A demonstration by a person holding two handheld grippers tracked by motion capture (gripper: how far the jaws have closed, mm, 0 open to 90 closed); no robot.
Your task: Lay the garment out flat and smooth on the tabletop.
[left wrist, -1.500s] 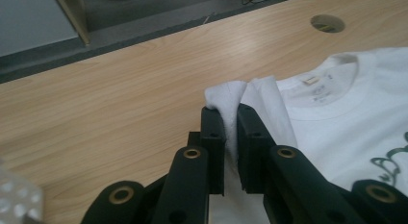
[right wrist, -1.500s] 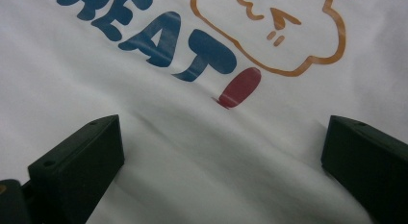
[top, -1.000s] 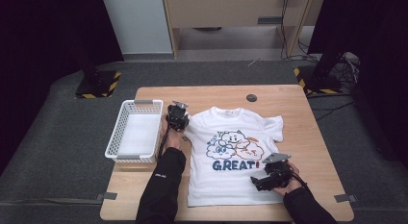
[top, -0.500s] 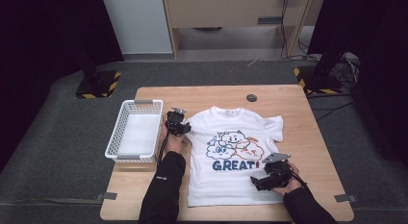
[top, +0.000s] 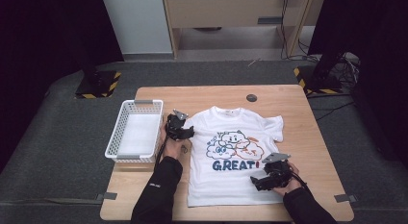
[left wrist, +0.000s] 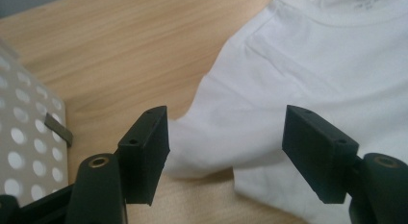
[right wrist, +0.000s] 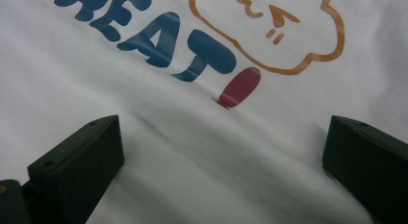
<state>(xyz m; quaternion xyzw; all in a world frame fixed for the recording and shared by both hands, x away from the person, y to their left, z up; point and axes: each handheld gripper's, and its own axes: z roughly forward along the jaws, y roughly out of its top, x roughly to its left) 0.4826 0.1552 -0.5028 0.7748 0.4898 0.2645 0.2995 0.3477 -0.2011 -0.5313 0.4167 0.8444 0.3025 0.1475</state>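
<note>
White printed T-shirt [top: 231, 156] lies flat on bench [top: 298, 113]; left tongs [left wrist: 226, 152], released, straddle its sleeve [left wrist: 226, 132]; right tongs [right wrist: 221, 171], released, over lower front; fabric should be pinched deep, single layer.

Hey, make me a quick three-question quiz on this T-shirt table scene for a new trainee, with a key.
1. True or false: the left gripper is shut on the T-shirt.
2. What sits left of the shirt: A a white basket, B a red bowl, C a book?
3. Which word is printed on the shirt?

Key: 1 false, its jaws stand open around the sleeve. 2 A. 3 GREAT!
</note>
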